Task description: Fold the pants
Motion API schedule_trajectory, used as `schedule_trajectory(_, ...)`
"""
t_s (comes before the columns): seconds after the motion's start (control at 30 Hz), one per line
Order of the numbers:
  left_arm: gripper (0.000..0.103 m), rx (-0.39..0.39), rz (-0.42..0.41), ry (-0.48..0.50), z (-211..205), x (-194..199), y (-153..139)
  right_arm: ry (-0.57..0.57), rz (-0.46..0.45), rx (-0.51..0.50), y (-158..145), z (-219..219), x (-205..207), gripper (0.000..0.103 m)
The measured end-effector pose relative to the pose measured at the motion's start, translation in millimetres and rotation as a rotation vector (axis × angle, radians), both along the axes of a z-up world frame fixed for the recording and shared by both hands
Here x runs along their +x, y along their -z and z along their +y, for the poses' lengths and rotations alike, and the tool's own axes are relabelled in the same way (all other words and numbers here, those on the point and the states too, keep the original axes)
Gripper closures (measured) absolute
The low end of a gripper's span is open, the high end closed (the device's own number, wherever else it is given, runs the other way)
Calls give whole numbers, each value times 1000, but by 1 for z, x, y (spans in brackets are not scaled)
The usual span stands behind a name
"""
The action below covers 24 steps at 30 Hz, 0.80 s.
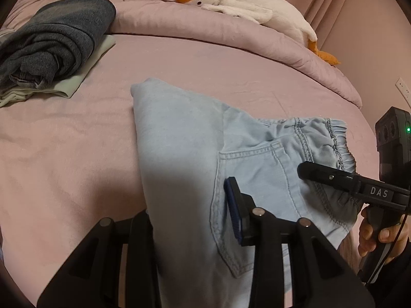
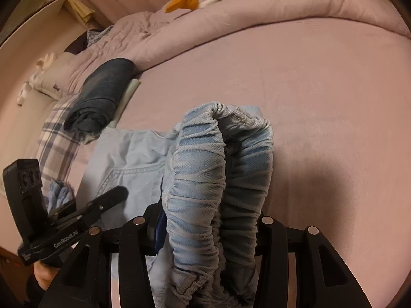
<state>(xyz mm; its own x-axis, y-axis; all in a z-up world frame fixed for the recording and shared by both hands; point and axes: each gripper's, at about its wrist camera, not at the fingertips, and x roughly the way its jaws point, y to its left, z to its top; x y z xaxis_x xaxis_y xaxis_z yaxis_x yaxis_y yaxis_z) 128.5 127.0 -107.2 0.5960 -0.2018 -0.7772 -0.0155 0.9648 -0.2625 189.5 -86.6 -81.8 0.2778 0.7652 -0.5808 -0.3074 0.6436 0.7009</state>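
- Light blue denim pants (image 1: pixel 179 138) lie on the pink bed sheet (image 1: pixel 64 141), toward the near edge of the bed, partly folded; back pocket (image 1: pixel 254 169) faces up.
- In the left wrist view the elastic waistband (image 1: pixel 336 138) points toward the right side of the bed; the folded leg end reaches toward the bed's middle.
- Left gripper (image 1: pixel 190 218): denim fills the gap between its fingers, one finger on each side of the cloth. It looks clamped on the pants at the leg side of the pocket, blue pad (image 1: pixel 232 210) against the fabric.
- Right gripper (image 2: pixel 205 220): gathered waistband (image 2: pixel 218 174) bunches up between its fingers and arches over them, lifted off the sheet. Clamped on the waistband.
- From the left wrist view, the right gripper (image 1: pixel 321 173) comes in from the right edge, its tip over the waistband; a hand (image 1: pixel 380 233) holds its handle.
- From the right wrist view, the left gripper (image 2: pixel 113 195) sits at lower left over the pocket area.
- Far left part of the bed: folded dark grey garment (image 1: pixel 51 41) on top of a pale green one (image 1: pixel 77 82).
- Far edge: rumpled pink duvet (image 1: pixel 205 30) with a white plush goose (image 1: pixel 244 2), orange beak and feet, lying on it.
- A plaid cloth (image 2: pixel 56 138) lies at the left edge of the bed in the right wrist view.
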Motion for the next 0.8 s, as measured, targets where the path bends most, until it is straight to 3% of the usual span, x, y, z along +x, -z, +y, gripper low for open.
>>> schedule_trajectory(0.13, 57, 36, -1, -6, 0, -1, 5, 2, 2, -9, 2, 1, 0, 55)
schedule_trajectory(0.2, 40, 58, 3, -27, 4, -2, 10, 1, 0, -12, 3, 0, 1, 53)
schedule_trajectory(0.3, 29, 80, -4, -46, 12, -5, 14, 6, 7, -6, 5, -2, 1, 51)
schedule_trajectory(0.43, 24, 113, -14, -55, 15, -10, 15, 16, 9, -1, 5, -5, -1, 49)
schedule_trajectory(0.8, 24, 123, 0, -91, 23, -32, 9, 54, -21, -79, -6, -15, -10, 43)
